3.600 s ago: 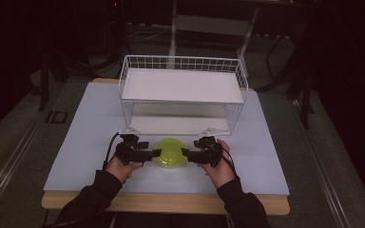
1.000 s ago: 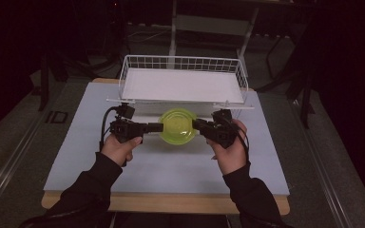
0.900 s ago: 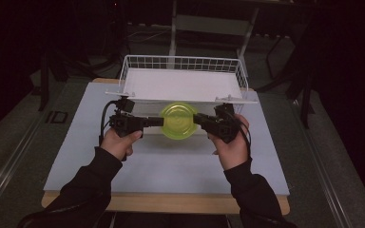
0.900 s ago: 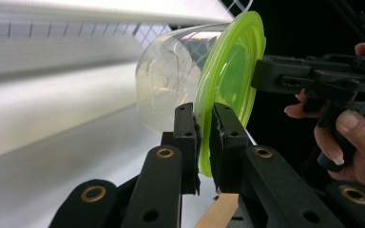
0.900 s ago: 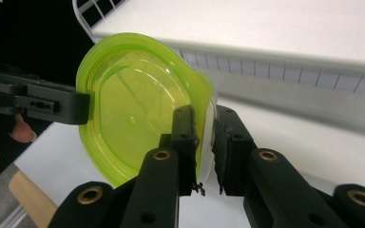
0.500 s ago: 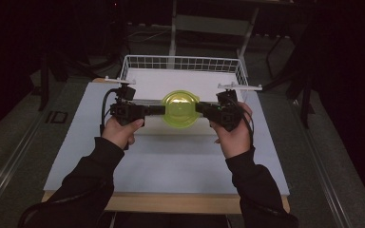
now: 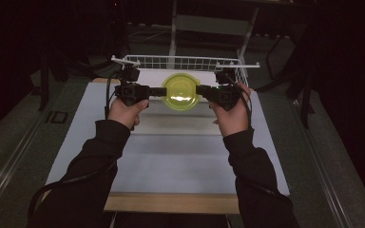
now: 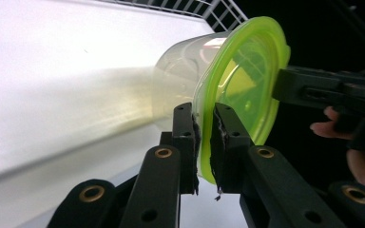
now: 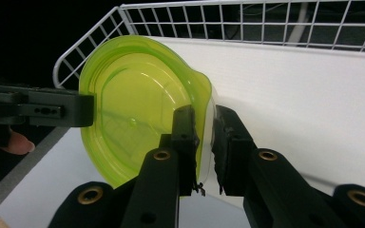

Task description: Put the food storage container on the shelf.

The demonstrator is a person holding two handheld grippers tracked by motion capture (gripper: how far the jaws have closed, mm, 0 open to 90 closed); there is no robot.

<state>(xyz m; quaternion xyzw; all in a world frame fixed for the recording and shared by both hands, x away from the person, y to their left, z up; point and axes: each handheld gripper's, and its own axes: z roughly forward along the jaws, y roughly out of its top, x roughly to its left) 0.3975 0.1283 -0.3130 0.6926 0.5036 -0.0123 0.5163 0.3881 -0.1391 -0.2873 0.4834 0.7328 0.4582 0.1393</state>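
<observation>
From the high view I see my left gripper [image 7: 158,91] and my right gripper [image 7: 201,90] holding a clear container with a lime-green lid [image 7: 181,91] between them, one at each side of its rim. The container hangs in the air above the white counter [image 7: 180,152], right at the near edge of the white wire basket [image 7: 185,62] on the far part of the counter. The lid faces up toward the camera. Both of my hands sit behind the grippers, sleeves coming in from the bottom.

In the left gripper view, my left gripper's [image 8: 203,142] fingers [image 8: 186,137] are clamped on the rim of the container [image 8: 190,76], one finger on each side of the green lid's edge, with only the thin rim between them. The clear body points away toward the white surface, and the wire basket [image 8: 218,12] shows at the top. The other gripper [image 8: 328,90] meets the lid's far edge, with a hand behind it.

In the right gripper view, my right gripper's [image 9: 205,142] fingers [image 9: 185,137] are pinched the same way on the container's [image 9: 138,104] rim. The left gripper [image 9: 43,109] grips the opposite edge. The basket's wire wall [image 9: 247,21] runs across the top, its white floor behind the container
</observation>
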